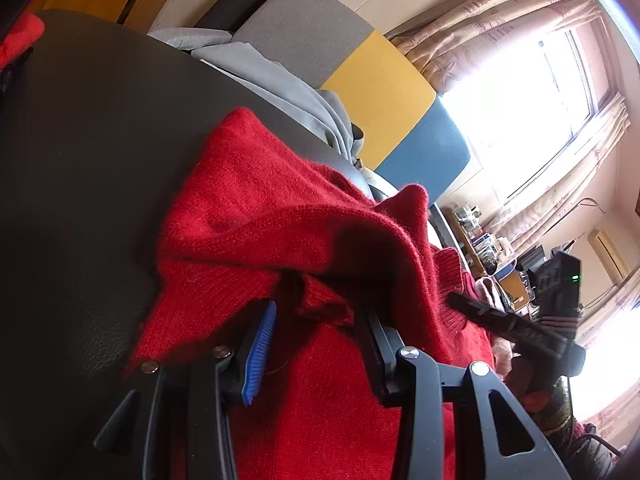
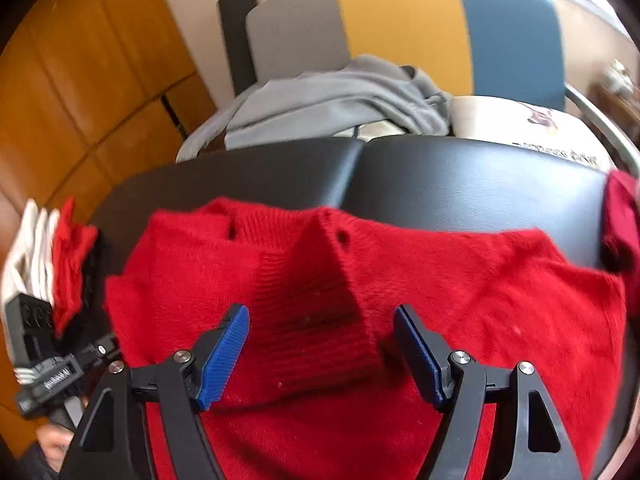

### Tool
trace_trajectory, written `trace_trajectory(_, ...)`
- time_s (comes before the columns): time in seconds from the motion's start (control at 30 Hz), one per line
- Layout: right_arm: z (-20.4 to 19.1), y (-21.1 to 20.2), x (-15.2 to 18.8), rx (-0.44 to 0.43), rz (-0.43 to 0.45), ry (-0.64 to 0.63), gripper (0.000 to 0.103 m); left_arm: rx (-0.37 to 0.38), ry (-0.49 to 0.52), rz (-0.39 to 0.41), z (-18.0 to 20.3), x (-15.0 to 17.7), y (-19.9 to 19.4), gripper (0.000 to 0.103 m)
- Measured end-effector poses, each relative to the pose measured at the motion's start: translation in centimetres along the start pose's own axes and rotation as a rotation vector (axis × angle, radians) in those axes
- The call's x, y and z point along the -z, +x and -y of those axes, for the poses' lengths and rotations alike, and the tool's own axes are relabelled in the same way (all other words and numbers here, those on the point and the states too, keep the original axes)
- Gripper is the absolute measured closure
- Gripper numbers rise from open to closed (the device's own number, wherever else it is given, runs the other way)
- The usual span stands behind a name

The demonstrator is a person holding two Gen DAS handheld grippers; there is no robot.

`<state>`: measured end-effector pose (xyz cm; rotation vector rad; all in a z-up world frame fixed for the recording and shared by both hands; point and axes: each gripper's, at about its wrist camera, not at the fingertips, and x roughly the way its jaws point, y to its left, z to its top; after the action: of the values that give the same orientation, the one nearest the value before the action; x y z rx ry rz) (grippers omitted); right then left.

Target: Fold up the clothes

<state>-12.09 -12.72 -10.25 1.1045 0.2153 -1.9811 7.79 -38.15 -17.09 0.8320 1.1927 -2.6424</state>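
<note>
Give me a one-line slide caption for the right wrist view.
Open right gripper straddling a raised fold of the red sweater on a black table.

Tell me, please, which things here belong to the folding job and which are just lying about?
Belonging:
red knitted sweater
black padded surface under it
left gripper
right gripper

Lying about:
crumpled grey hooded garment
grey, yellow and blue chair back
patterned curtains

My right gripper (image 2: 322,344), a black two-finger tool with ribbed blue pads (image 2: 222,356), has its jaws spread wide, fingers pointing toward twelve o'clock. My left gripper (image 1: 316,344) of the same make also stands parted; one blue pad (image 1: 260,354) shows at seven o'clock, the other finger is partly covered. In the right view, it sits at eight o'clock.
</note>
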Motion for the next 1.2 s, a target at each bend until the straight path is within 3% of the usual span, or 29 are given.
trace_trajectory(0.07, -0.3, 1.0, 0.3, -0.006, -0.045, -0.013, 0.039, 0.004, -0.001, 0.001, -0.1, 0.1, 0.0, 0.062)
trace_trajectory(0.13, -0.8, 1.1, 0.5, -0.006, -0.067, -0.026, 0.080, 0.007, -0.003, 0.002, -0.1, 0.0, -0.1, 0.062)
trace_trajectory(0.17, -1.0, 1.0, 0.5, -0.011, -0.075, -0.030, 0.087, 0.010, -0.004, 0.001, -0.1, 0.0, -0.1, 0.062)
trace_trajectory(0.3, -3.6, -2.2, -1.0, -0.012, -0.039, -0.115, 0.089, 0.011, 0.008, -0.024, 0.4, -0.8, 0.2, 0.056)
trace_trajectory(0.5, -7.4, -11.7, -6.4, -0.042, 0.167, -0.219, 0.089, -0.071, 0.120, -0.041, 2.2, -2.3, 0.7, 0.053)
trace_trajectory(0.67, -5.0, -17.3, -7.1, 0.022, 0.284, -0.177, 0.089, -0.085, 0.107, -0.019, 1.0, -1.9, -0.9, 0.051)
trace_trajectory(0.77, 0.1, -16.9, -4.4, 0.073, 0.254, -0.041, 0.089, -0.088, 0.119, -0.044, 0.3, -0.7, -1.8, 0.051)
trace_trajectory(1.0, 9.4, -8.7, 5.2, 0.078, 0.035, 0.234, 0.089, -0.099, 0.109, -0.038, -0.1, -0.1, -2.4, 0.051)
trace_trajectory(1.17, 11.3, -7.5, 7.7, 0.009, 0.054, 0.323, 0.088, -0.155, 0.121, -0.031, 0.8, 0.4, -3.4, 0.051)
trace_trajectory(1.2, 11.2, -8.1, 7.7, -0.014, 0.071, 0.321, 0.088, -0.135, 0.122, -0.025, 1.2, 0.5, -3.9, 0.051)
